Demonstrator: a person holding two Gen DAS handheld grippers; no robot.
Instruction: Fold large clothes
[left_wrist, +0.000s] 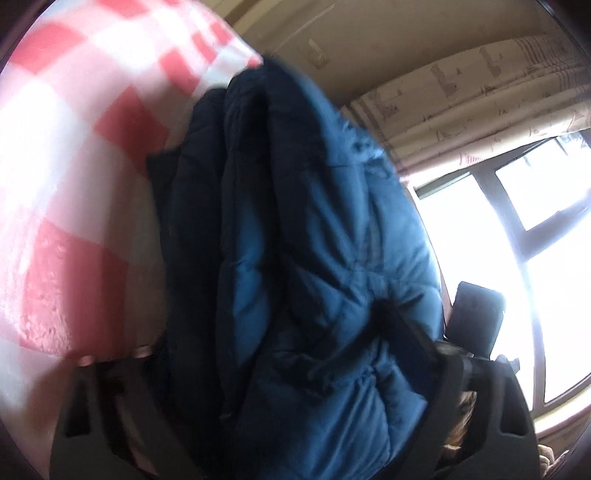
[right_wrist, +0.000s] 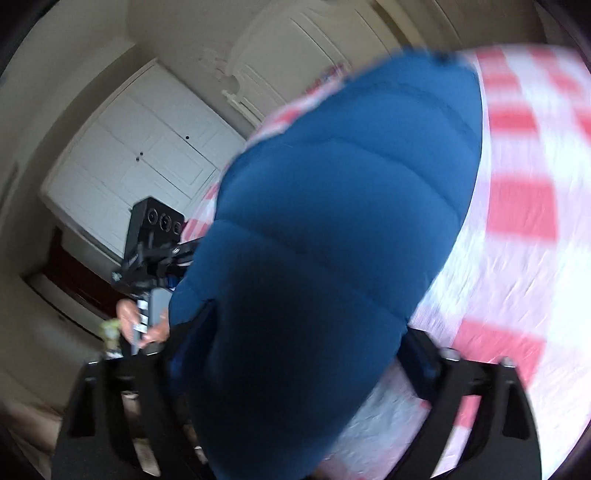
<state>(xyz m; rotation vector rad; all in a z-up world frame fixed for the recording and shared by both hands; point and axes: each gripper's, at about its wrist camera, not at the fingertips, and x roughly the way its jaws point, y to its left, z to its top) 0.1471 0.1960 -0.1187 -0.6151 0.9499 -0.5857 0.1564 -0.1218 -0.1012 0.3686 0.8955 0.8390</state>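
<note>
The blue padded jacket (left_wrist: 325, 258) lies bunched on the red-and-white checked bedcover (left_wrist: 74, 184), filling the gap of both tongs. The left tongs (left_wrist: 280, 373) stand wide with its folds between them; the right tongs (right_wrist: 306, 369) likewise straddle its bulk. Whether either presses the cloth, I cannot tell.

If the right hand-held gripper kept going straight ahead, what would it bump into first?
The blue puffer jacket: it already bulges between the right hand-held gripper fingers and fills the view ahead. The red-and-white checked cover lies beyond it.
</note>
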